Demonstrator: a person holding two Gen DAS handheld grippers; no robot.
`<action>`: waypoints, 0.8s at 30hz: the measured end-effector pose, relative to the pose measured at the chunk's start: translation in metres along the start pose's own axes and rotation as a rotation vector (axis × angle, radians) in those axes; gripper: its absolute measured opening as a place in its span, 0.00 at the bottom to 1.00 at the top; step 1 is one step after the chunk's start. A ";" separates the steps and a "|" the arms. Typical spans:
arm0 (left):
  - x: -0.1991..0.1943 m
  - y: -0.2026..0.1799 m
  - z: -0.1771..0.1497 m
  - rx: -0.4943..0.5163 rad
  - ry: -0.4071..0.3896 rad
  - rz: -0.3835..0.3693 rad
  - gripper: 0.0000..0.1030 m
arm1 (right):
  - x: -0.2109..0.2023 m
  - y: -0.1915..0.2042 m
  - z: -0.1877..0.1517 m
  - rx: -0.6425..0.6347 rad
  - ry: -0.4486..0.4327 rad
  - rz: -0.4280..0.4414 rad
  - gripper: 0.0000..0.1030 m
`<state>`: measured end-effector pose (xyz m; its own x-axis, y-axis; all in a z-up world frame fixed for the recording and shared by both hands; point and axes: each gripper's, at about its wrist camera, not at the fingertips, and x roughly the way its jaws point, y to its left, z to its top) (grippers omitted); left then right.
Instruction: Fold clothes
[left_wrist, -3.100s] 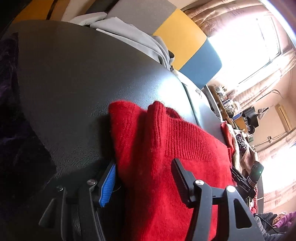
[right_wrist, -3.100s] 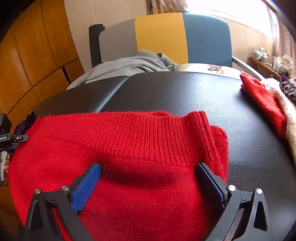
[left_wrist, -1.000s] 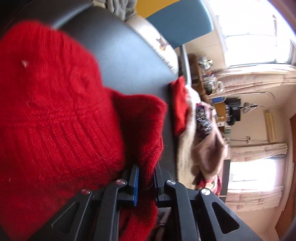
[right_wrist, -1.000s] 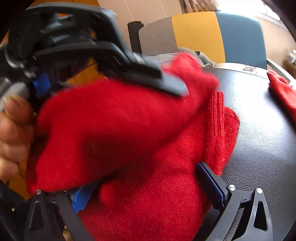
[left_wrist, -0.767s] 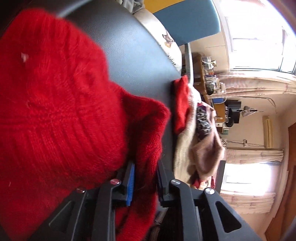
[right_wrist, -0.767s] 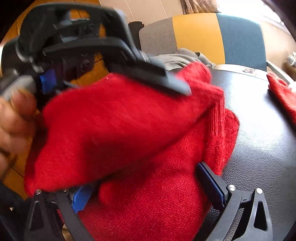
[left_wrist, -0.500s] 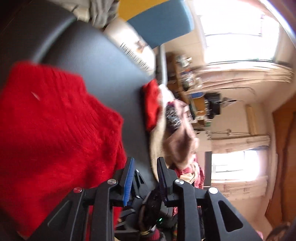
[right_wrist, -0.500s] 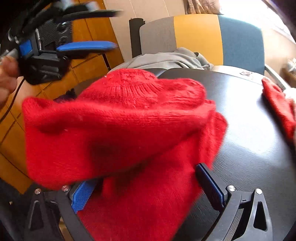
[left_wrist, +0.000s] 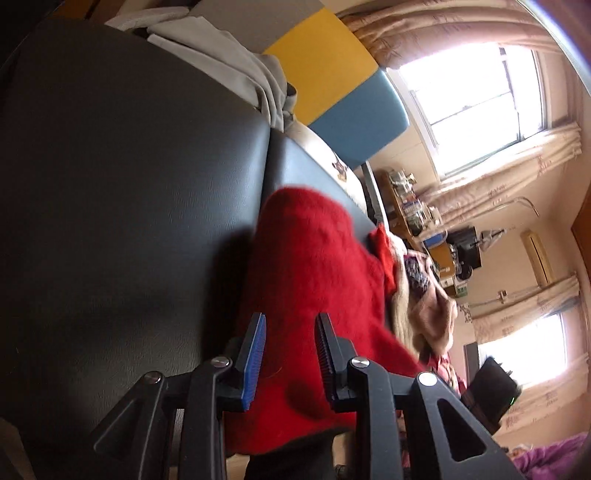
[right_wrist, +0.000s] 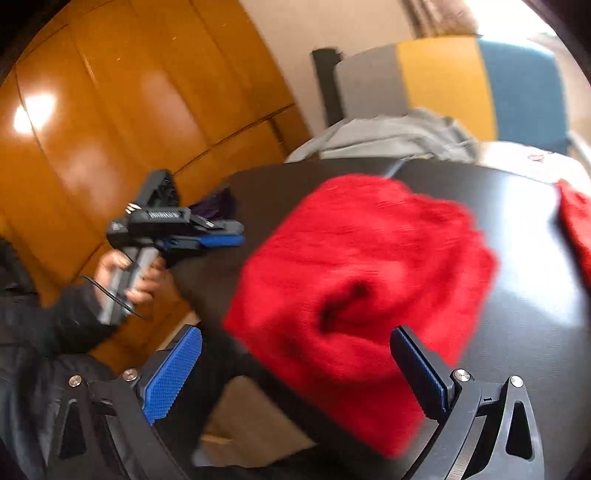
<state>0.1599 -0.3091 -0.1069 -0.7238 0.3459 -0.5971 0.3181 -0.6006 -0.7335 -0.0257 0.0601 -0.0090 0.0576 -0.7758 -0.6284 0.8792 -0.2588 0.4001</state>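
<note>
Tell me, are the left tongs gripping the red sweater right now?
No, the left tongs hang off the table's edge, clear of the red sweater, with nothing between them.

My table (right_wrist: 524, 306) has a black leather-look top. On it the red sweater (right_wrist: 369, 258) lies bunched near my edge. A grey garment (right_wrist: 391, 136) rests at its far end, and more clothes (left_wrist: 417, 295) are piled on its right side.

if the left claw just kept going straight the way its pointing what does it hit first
Most likely the red sweater. The left claw stands open, and its own view shows the folded knit directly ahead on the black table. Depth is unclear, so whether the fingers already reach over the near edge cannot be told.
</note>
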 end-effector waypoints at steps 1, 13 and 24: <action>0.003 -0.003 -0.005 0.023 0.005 -0.002 0.25 | 0.011 0.000 0.000 0.008 0.029 0.001 0.99; 0.072 -0.039 -0.038 0.322 0.195 0.067 0.26 | 0.019 -0.017 -0.051 0.190 0.161 -0.208 0.12; 0.078 -0.032 -0.043 0.347 0.191 0.042 0.26 | -0.061 -0.025 -0.029 0.269 -0.117 -0.077 0.82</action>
<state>0.1195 -0.2322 -0.1436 -0.5768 0.4240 -0.6983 0.0958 -0.8137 -0.5733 -0.0376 0.1302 0.0002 -0.0733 -0.8048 -0.5889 0.7208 -0.4509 0.5264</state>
